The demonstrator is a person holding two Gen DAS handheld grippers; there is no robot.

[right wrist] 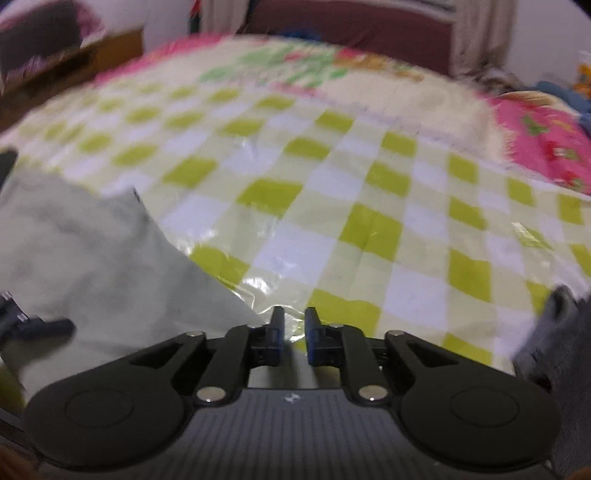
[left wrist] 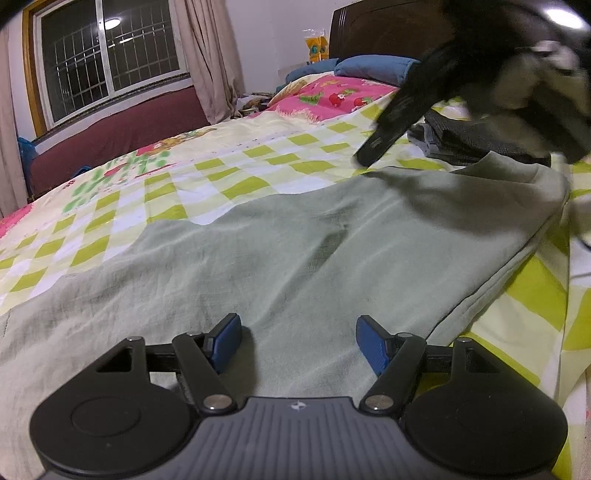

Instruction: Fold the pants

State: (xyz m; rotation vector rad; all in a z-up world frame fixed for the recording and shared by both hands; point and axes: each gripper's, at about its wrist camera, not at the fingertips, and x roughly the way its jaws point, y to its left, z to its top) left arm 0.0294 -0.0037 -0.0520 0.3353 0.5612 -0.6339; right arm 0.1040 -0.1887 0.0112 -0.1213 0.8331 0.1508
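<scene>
Pale green pants (left wrist: 295, 240) lie spread flat on the checkered bed sheet (left wrist: 258, 155), with a folded edge running down the right side. My left gripper (left wrist: 299, 343) hovers low over the near part of the cloth, open, its blue pads wide apart and holding nothing. My right gripper (left wrist: 369, 153) shows blurred at the upper right, its dark fingers pointing down at the far edge of the pants. In the right wrist view my right gripper (right wrist: 294, 328) has a narrow gap between its pads with nothing in it, above bare sheet (right wrist: 369, 221) just beside the pants' edge (right wrist: 92, 258).
A pile of dark grey clothes (left wrist: 472, 140) lies behind the pants at the right. A pink quilt (left wrist: 332, 96) and blue pillow (left wrist: 373, 66) sit by the headboard (left wrist: 369, 29). A maroon bench (left wrist: 110, 136) runs under the window (left wrist: 110, 55).
</scene>
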